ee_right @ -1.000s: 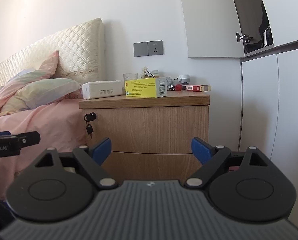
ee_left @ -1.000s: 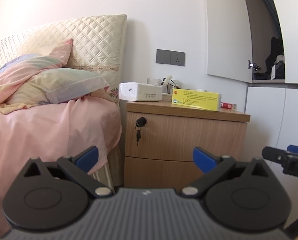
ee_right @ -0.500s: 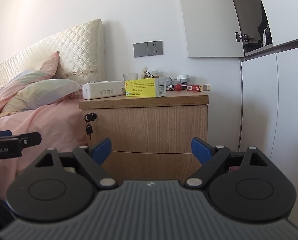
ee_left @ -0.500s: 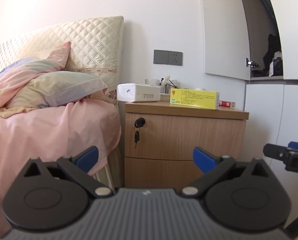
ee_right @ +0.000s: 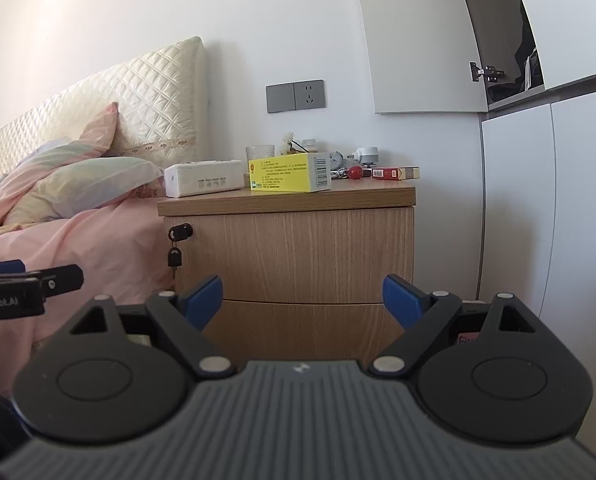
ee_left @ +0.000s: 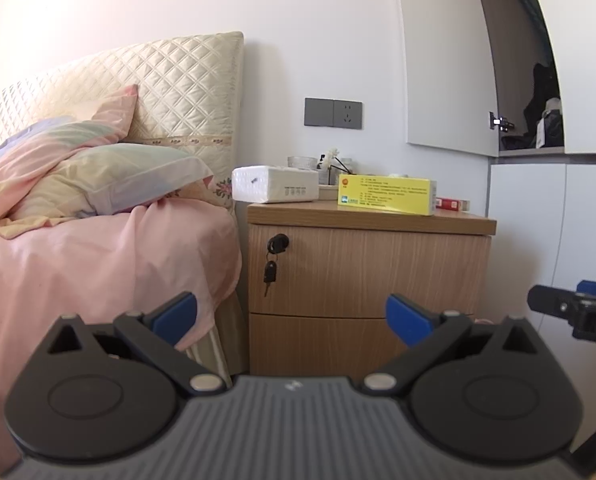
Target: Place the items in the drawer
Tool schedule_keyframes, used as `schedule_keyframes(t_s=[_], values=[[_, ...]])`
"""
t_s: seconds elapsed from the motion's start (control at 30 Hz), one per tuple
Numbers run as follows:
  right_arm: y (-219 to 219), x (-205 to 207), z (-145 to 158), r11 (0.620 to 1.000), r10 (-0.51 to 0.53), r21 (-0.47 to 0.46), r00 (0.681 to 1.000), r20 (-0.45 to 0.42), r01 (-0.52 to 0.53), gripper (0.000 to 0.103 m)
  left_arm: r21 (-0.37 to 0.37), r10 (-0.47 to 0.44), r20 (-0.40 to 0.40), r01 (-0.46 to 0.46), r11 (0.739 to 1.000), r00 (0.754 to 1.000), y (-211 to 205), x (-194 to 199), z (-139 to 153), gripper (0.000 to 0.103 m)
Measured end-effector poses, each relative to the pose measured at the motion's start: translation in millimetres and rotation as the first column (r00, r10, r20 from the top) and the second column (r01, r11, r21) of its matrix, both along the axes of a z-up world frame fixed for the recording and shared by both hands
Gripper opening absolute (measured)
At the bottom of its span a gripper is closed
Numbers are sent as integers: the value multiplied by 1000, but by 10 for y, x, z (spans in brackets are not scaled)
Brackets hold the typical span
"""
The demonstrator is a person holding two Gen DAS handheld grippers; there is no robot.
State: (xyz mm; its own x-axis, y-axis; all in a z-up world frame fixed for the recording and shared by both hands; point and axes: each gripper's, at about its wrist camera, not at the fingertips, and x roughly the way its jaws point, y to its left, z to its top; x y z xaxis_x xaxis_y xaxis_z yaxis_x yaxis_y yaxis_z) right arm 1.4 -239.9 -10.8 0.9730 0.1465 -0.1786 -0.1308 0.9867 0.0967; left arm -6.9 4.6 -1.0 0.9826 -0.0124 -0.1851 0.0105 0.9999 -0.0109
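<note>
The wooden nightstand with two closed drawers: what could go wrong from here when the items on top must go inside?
1. The upper drawer has a key hanging in its lock; if it is locked, pulling may drag the wooden nightstand.
2. No handle is visible, so an open gripper could slip.
3. The yellow cardboard box stands close to the white tissue pack; grasping one may push the other.

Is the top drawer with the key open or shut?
Shut: the top drawer front sits flush with the lower drawer.
</note>
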Motion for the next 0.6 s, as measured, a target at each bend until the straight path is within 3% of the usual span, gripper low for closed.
schedule_keyframes(t_s=[0.6], values=[[-5,-21,-15,1000,-2,4,1000,8,2,89,3,2,4,-2,1000,1000,10,0,5,103]])
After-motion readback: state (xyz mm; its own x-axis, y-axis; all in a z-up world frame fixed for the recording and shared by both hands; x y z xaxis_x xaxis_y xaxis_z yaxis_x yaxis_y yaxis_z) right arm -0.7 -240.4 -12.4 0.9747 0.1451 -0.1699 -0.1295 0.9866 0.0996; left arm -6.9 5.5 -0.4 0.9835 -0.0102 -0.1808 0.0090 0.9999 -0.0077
